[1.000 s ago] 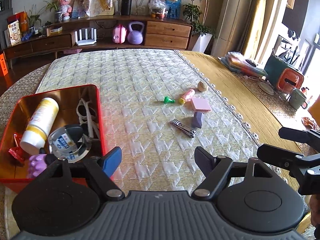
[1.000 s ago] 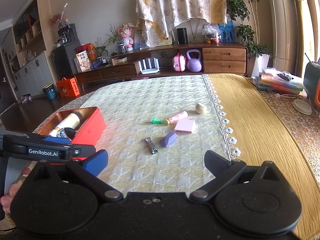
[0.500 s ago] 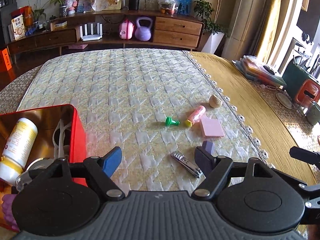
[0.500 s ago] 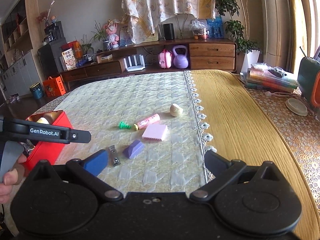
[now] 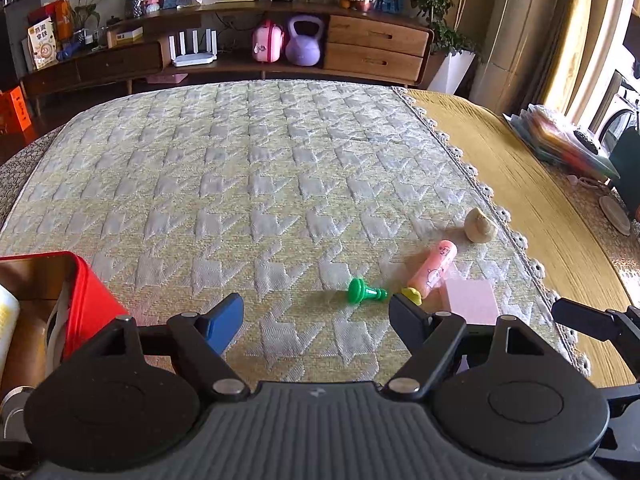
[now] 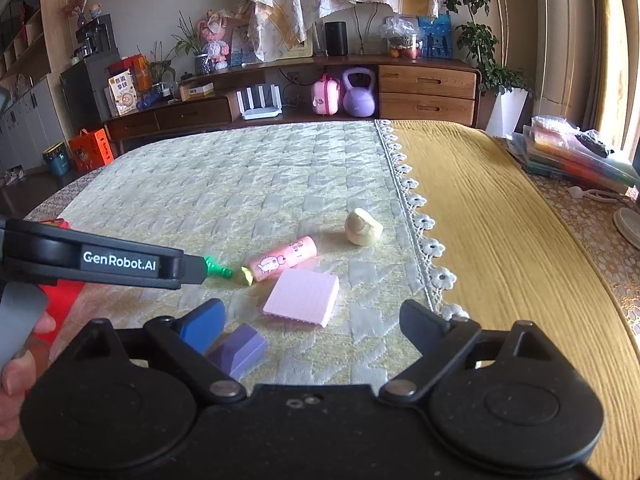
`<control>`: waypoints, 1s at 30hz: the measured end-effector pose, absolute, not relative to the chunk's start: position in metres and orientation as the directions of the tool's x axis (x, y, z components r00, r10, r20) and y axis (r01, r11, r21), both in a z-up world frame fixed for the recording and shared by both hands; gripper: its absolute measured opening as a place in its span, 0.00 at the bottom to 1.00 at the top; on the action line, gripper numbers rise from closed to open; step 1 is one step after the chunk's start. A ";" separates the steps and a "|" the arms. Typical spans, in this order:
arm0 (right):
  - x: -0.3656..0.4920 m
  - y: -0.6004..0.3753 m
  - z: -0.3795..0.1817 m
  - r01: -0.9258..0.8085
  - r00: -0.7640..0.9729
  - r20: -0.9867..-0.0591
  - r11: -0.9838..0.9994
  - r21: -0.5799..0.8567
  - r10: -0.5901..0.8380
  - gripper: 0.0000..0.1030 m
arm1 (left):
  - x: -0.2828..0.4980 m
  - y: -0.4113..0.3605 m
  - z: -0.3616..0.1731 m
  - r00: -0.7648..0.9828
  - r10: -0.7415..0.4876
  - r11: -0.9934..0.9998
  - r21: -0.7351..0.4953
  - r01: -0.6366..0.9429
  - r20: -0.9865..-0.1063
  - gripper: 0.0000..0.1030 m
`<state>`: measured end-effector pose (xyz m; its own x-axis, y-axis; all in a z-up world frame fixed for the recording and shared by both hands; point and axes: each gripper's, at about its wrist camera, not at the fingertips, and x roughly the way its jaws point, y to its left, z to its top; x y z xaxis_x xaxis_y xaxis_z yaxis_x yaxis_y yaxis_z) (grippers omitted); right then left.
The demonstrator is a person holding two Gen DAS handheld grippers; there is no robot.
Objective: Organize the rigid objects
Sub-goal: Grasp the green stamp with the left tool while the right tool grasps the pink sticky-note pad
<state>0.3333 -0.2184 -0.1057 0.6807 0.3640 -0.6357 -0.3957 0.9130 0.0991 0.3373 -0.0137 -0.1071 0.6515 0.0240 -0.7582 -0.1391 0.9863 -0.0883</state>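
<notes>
On the quilted cloth lie a green peg (image 5: 363, 291), a pink tube with a yellow cap (image 5: 434, 268), a pink square pad (image 5: 471, 301) and a beige lump (image 5: 480, 227). My left gripper (image 5: 316, 318) is open, low over the cloth, just short of the green peg. A red tin (image 5: 86, 292) with a bottle inside sits at its left. My right gripper (image 6: 312, 322) is open, with a purple block (image 6: 239, 350) by its left finger and the pink pad (image 6: 303, 297) just ahead. The nail clipper is hidden.
A yellow cloth (image 6: 500, 248) covers the table right of the lace edge. A stack of folders (image 6: 576, 160) and a plate (image 6: 628, 226) lie far right. The left gripper's body (image 6: 100, 266) crosses the right wrist view at left.
Both grippers have moved forward and right toward the small objects. The red tin has slid to the left edge of view, and the nail clipper has passed under the left gripper.
</notes>
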 end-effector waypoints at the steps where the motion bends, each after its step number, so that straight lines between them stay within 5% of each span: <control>1: 0.338 -0.218 -0.108 -0.390 0.677 -0.640 0.915 0.106 0.363 0.86 | 0.338 -0.012 -0.108 0.655 0.027 0.986 -0.088 -0.143 -0.755 0.77; 13: 0.351 -0.205 -0.120 -0.448 0.677 -0.644 0.894 0.022 0.356 0.70 | 0.343 -0.020 -0.123 0.677 0.030 0.996 -0.037 -0.084 -0.736 0.77; 21: 0.349 -0.217 -0.120 -0.449 0.698 -0.622 0.893 0.008 0.356 0.41 | 0.348 -0.029 -0.128 0.692 0.016 0.998 -0.027 -0.052 -0.721 0.77; 25: 0.354 -0.224 -0.119 -0.460 0.691 -0.620 0.888 0.020 0.371 0.41 | 0.349 -0.037 -0.131 0.703 0.019 1.000 -0.003 -0.030 -0.711 0.77; 30: 0.357 -0.219 -0.118 -0.483 0.687 -0.624 0.875 -0.010 0.372 0.46 | 0.345 -0.042 -0.130 0.728 0.006 1.000 0.004 -0.005 -0.686 0.54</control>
<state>0.3573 -0.2189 -0.1177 0.6870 0.3723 -0.6240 -0.4832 0.8755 -0.0096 0.3451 -0.0420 -0.1301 0.7277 0.0064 -0.6858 -0.0048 1.0000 0.0043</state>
